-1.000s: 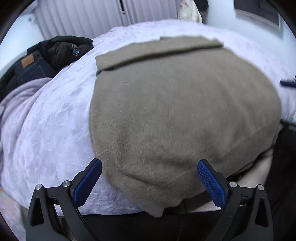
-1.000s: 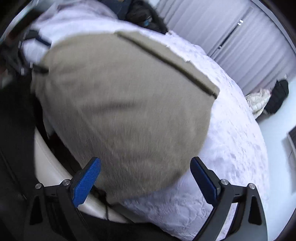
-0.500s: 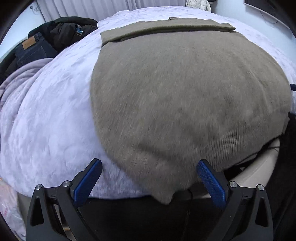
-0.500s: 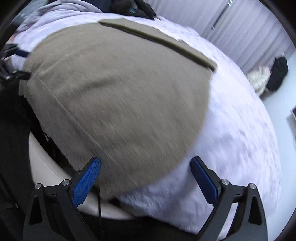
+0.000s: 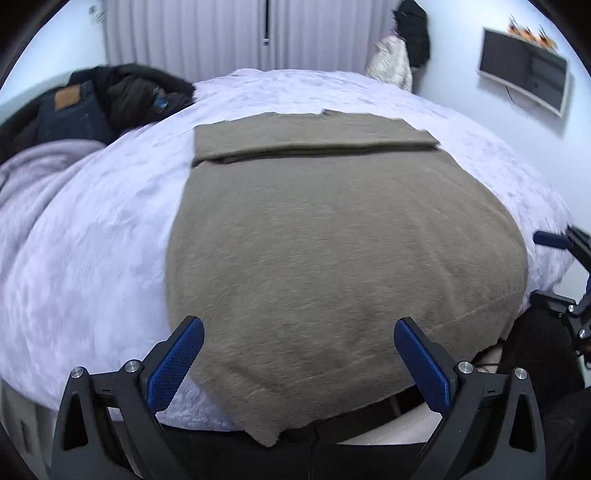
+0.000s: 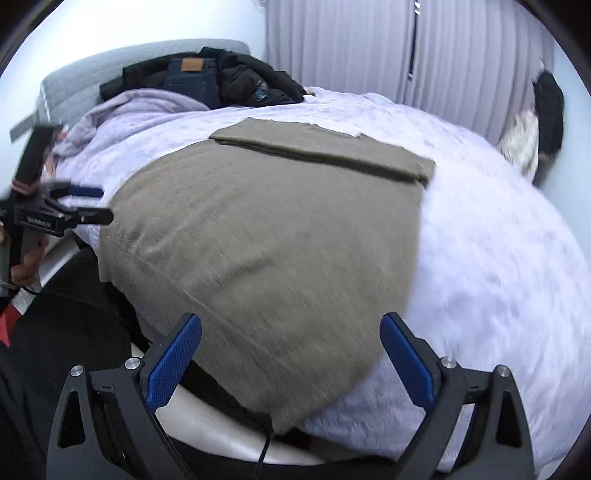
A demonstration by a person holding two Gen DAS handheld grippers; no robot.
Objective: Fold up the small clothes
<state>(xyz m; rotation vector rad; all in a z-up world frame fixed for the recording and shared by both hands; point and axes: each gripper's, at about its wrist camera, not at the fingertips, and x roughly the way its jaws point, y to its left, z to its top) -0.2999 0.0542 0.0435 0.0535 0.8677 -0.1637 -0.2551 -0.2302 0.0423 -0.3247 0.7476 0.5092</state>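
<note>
Both tongs have pulled up and back since a moment ago — my left gripper [image 5: 295,363] and right gripper [image 6: 290,360] gape wide, holding nothing. Spread flat on the bed [image 5: 92,258], the taupe sweater [image 5: 332,258] drapes its near hem over the edge — a shallow pinch there could catch one layer only, dragging the fold crooked.

- A home bedroom.
- A bed [image 5: 110,229] with a white textured cover fills most of both views; a padded grey headboard [image 6: 74,88] stands at its end.
- A lilac blanket [image 5: 33,177] lies rumpled on the bed, with jeans [image 6: 192,79] and a dark jacket [image 5: 140,92] heaped beside it.
- Pale pleated curtains [image 5: 207,37] cover the far wall.
- A flat screen [image 5: 524,81] hangs on the side wall.
- A black garment [image 5: 413,33] and a cream one [image 5: 391,62] hang in the corner.
</note>
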